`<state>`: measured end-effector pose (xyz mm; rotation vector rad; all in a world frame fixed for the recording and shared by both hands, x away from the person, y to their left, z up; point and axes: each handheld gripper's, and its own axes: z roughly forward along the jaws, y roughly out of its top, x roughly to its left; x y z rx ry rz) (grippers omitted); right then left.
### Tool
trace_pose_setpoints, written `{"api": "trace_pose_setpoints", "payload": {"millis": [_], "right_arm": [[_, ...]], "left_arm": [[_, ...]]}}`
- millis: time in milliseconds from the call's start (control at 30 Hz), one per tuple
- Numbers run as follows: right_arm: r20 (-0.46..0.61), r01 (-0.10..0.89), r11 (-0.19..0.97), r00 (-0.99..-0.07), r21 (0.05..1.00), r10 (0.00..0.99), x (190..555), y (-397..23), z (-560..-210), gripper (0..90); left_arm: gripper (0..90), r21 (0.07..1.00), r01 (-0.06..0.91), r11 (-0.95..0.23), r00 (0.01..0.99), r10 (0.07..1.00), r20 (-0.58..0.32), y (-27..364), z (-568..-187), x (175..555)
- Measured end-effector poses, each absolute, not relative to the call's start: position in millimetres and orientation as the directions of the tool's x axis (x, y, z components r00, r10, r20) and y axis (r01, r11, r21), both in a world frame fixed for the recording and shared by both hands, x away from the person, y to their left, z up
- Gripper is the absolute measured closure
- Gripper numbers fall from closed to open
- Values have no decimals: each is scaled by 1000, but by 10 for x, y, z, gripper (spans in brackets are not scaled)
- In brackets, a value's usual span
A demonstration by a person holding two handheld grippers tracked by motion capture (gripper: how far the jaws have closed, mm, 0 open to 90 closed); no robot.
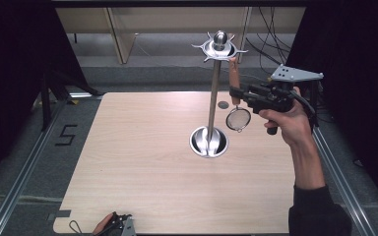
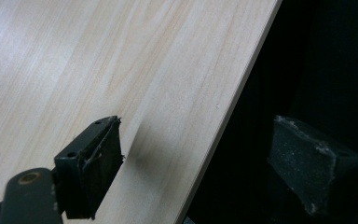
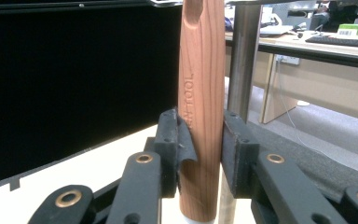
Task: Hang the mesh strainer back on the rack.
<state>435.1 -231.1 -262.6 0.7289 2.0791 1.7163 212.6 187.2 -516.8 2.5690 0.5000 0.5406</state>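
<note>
So the light wooden table point(image 1: 142, 162) takes up most of the high view, and a tall metal utensil stand point(image 1: 214, 93) sits right of its middle: round shiny base, thin upright pole, and a ring of hooks around a knob at the top.

The person's right forearm comes up from the bottom right corner, dark sleeve at the elbow end, wrist bent so the right hand point(image 1: 286, 123) wraps the pistol-style grip. The right gripper point(image 1: 235, 92) sticks out roughly level from that hand, aimed left at the pole, grey three-cornered plate on top.

Its jaws are clamped tight on the wooden handle of a small strainer point(image 1: 237, 115). In the right gripper view you can see both pads pressing the handle point(image 3: 201, 121) from either side, with the stand's pole point(image 3: 242, 60) just behind it. The strainer is held in the air just right of the pole. Long axis is upright: handle end points up, close under the hook ring, and the round mesh bowl hangs at the bottom, above the table and near the stand's base.

The left gripper point(image 1: 119, 224) is way down at the near table edge, well apart from everything. Its own view has the jaws spread wide over the table edge point(image 2: 223, 121), nothing between them.
</note>
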Motion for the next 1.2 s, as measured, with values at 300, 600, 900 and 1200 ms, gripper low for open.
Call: {"api": "trace_pose_setpoints", "payload": {"millis": [300,600,900,1200], "right_arm": [[55,166,136,-806,977,589,4391,-2298,-2628,714],[58,177,144,-800,974,597,4444,-2279,-2644,714],[63,190,152,-801,970,596,4457,-2259,-2679,713],[77,200,144,-799,969,596,4469,-2233,-2708,701]], "left_arm": [[164,506,248,-826,856,432,285,1872,-5167,2126],[164,507,249,-825,855,433,284,1870,-5172,2126],[164,505,248,-827,857,430,284,1872,-5168,2126],[164,505,246,-828,858,428,284,1872,-5166,2127]]}}
